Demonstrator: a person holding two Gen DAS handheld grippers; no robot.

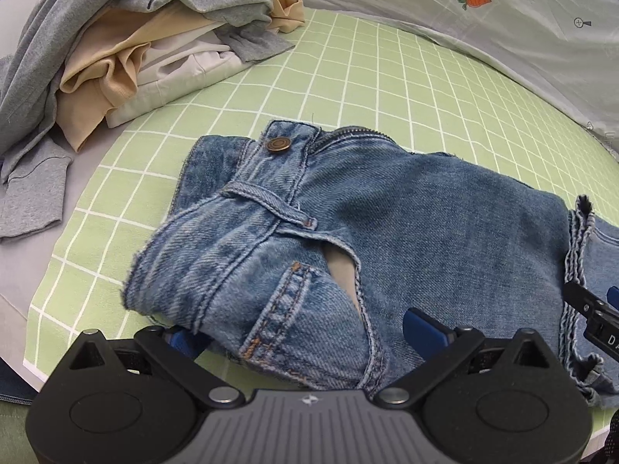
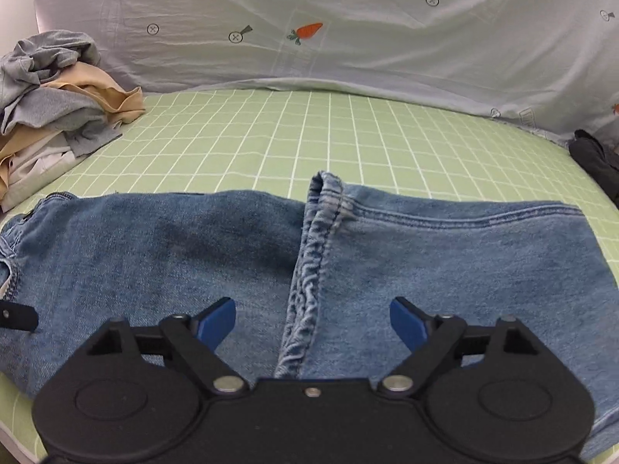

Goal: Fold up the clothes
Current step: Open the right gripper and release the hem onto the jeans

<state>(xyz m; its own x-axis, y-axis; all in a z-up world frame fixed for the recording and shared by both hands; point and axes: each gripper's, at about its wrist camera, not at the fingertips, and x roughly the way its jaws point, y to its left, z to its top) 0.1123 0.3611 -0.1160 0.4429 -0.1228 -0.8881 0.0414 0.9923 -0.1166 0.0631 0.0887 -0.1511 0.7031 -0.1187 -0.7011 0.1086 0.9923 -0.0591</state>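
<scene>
On the green checked sheet, folded jeans lie under both wide-open, empty hand-held grippers.

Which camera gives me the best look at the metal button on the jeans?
The left wrist view. The copper button sits in plain sight on the waistband of the jeans, near the zipper. The right wrist view shows only the legs and hems; the waistband runs off its left edge and no button shows.

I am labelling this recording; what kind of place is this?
Probably a bed at home: a green checked sheet, a carrot-print quilt behind, jeans and a clothes pile on it.
</scene>
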